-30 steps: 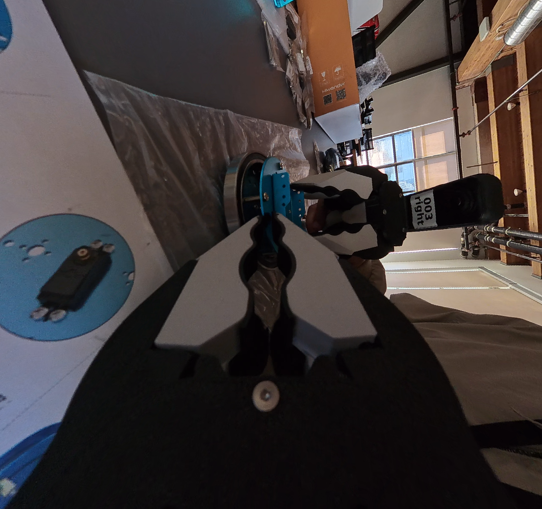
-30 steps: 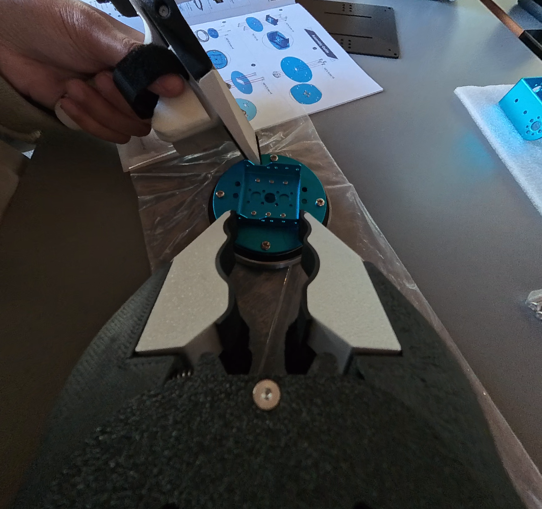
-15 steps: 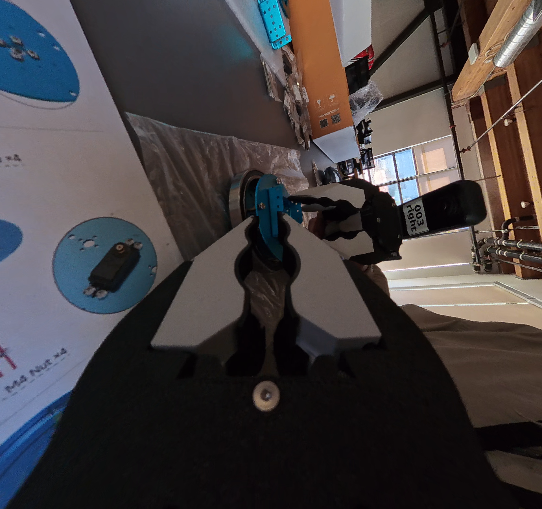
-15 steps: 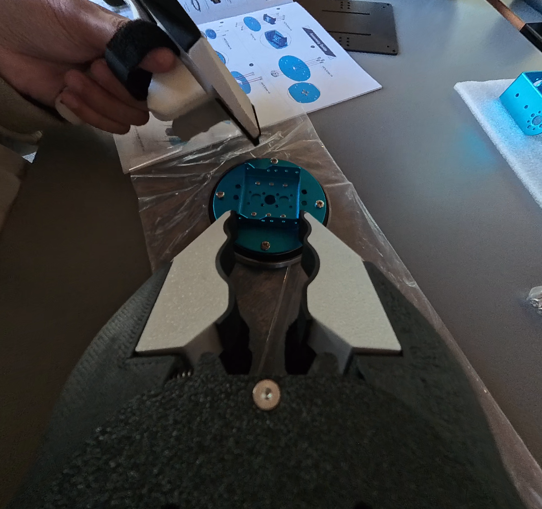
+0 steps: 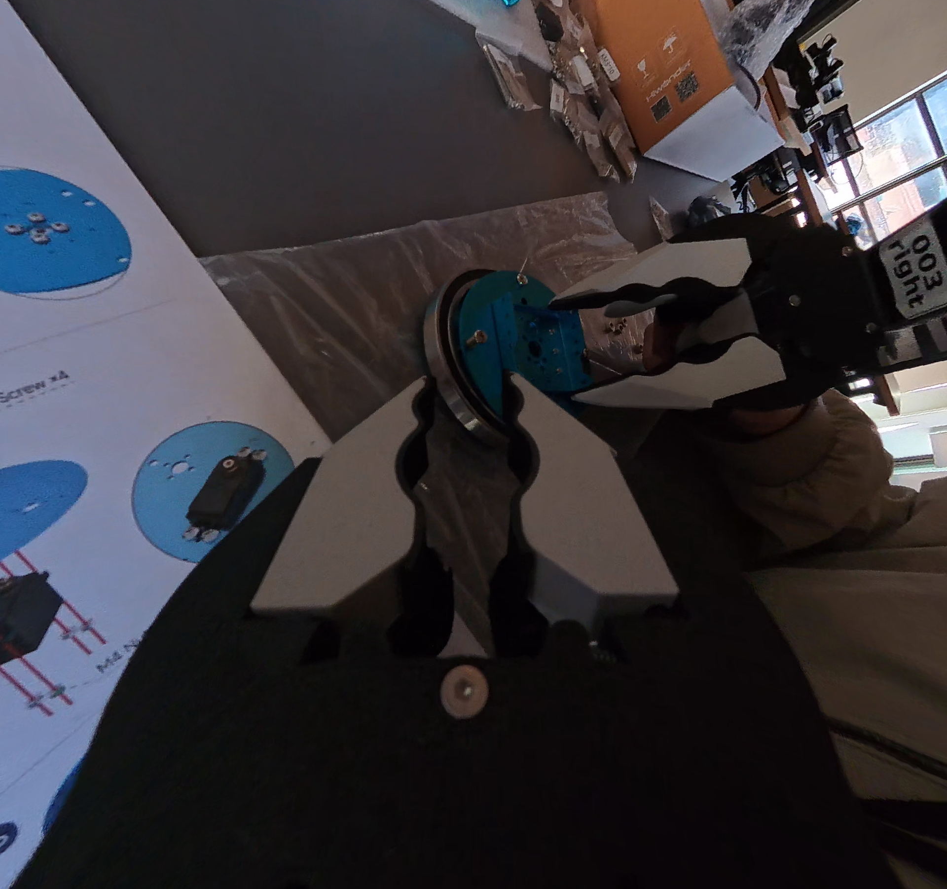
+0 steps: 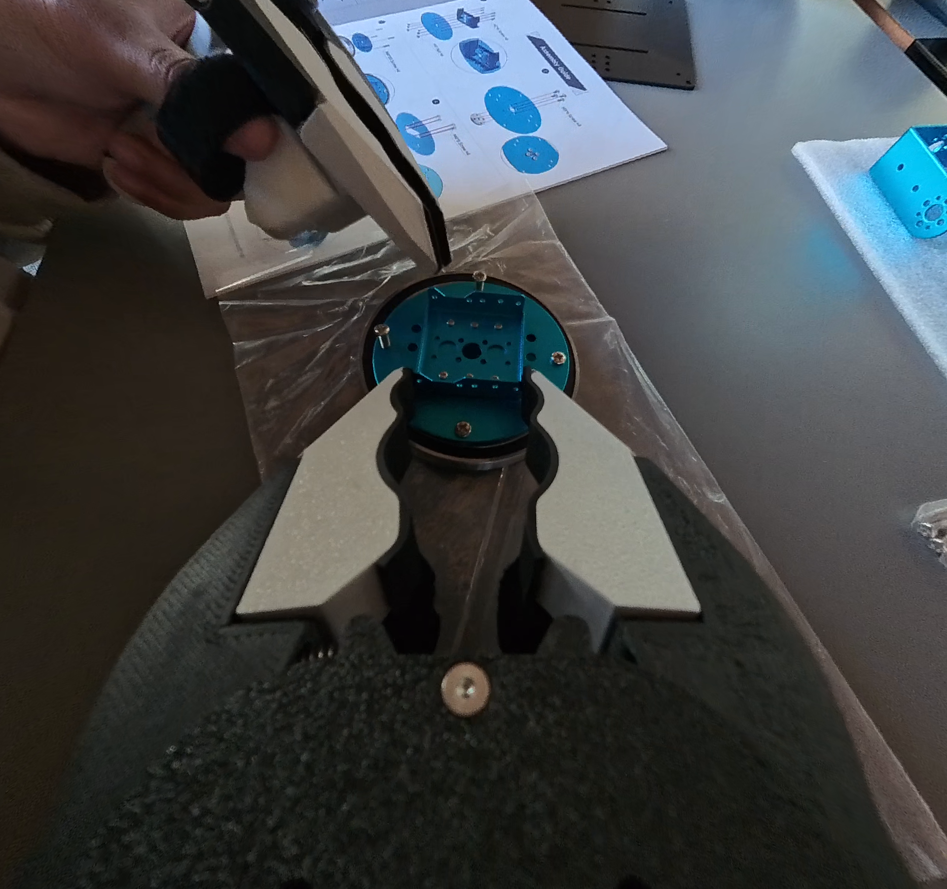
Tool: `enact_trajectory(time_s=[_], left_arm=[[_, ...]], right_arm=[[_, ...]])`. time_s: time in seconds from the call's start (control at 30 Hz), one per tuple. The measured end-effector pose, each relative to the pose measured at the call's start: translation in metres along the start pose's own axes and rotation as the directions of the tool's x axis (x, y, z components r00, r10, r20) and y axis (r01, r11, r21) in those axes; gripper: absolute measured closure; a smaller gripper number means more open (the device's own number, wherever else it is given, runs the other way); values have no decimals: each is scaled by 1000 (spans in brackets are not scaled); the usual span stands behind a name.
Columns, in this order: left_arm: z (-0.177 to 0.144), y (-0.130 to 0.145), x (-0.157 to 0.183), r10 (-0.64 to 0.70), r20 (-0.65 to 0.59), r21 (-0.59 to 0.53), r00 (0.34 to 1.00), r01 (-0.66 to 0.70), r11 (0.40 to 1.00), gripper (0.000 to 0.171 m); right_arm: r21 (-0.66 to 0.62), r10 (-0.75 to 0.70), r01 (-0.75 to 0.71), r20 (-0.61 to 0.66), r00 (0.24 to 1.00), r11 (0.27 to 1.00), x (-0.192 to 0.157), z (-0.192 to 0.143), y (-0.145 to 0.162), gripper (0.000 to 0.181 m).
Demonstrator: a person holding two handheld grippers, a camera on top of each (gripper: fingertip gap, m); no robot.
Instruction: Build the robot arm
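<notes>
A blue disc [image 6: 461,428] with a blue U-bracket [image 6: 471,346] on top sits in a silver ring [image 6: 461,462] on a clear plastic sheet [image 6: 307,331]. My right gripper [image 6: 464,377] is shut on the bracket's near wall. The left wrist view shows its fingers on either side of the bracket [image 5: 538,346], and the disc [image 5: 481,311] tilted off the ring [image 5: 446,377]. Two screws stand proud of the disc. My left gripper [image 5: 469,382] is open and empty. Its tips hover just beyond the disc's far rim in the right wrist view [image 6: 438,262].
An open manual [image 6: 512,95] lies behind the sheet, with a black plate [image 6: 630,39] beyond it. White foam [image 6: 845,198] at the right bears another blue bracket [image 6: 917,188]. An orange box [image 5: 651,34], small parts bags [image 5: 579,75] and loose nuts [image 5: 617,326] are nearby. Left tips to right tips: about 6 cm. From my left tips it is roughly 25 cm to the black plate [image 6: 630,39]; from my right, 30 cm.
My left gripper left the bracket's corner, drew back, returned near the disc's far rim, and its jaws widened. The disc has tilted up and two screws now stick out.
</notes>
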State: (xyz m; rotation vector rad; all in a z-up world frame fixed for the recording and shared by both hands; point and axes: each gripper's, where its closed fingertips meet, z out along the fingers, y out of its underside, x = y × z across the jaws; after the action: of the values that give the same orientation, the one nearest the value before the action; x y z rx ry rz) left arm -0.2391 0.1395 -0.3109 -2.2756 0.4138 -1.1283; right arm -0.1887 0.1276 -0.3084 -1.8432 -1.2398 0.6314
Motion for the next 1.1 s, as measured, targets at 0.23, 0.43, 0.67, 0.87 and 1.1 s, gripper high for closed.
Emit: enact_trajectory(time_s=[0.23, 0.43, 0.67, 0.87, 1.1], left_arm=[[7, 6, -1, 15, 14, -43, 1000, -15, 999, 145], [9, 8, -3, 10, 27, -56, 1000, -9, 998, 146], [9, 8, -2, -1, 19, -55, 1000, 2, 999, 147], [9, 8, -4, -17, 15, -51, 1000, 18, 999, 149], [9, 7, -3, -24, 10, -48, 1000, 24, 999, 150]], right_arm=[[1, 15, -15, 4, 1000, 1000, 0, 1, 1, 140], [-3, 51, -50, 26, 998, 999, -1, 1, 3, 140], [7, 46, -46, 22, 999, 999, 0, 2, 2, 140], [17, 27, -27, 13, 1000, 999, 0, 1, 1, 141], [54, 8, -10, 47, 999, 998, -3, -17, -7, 143]])
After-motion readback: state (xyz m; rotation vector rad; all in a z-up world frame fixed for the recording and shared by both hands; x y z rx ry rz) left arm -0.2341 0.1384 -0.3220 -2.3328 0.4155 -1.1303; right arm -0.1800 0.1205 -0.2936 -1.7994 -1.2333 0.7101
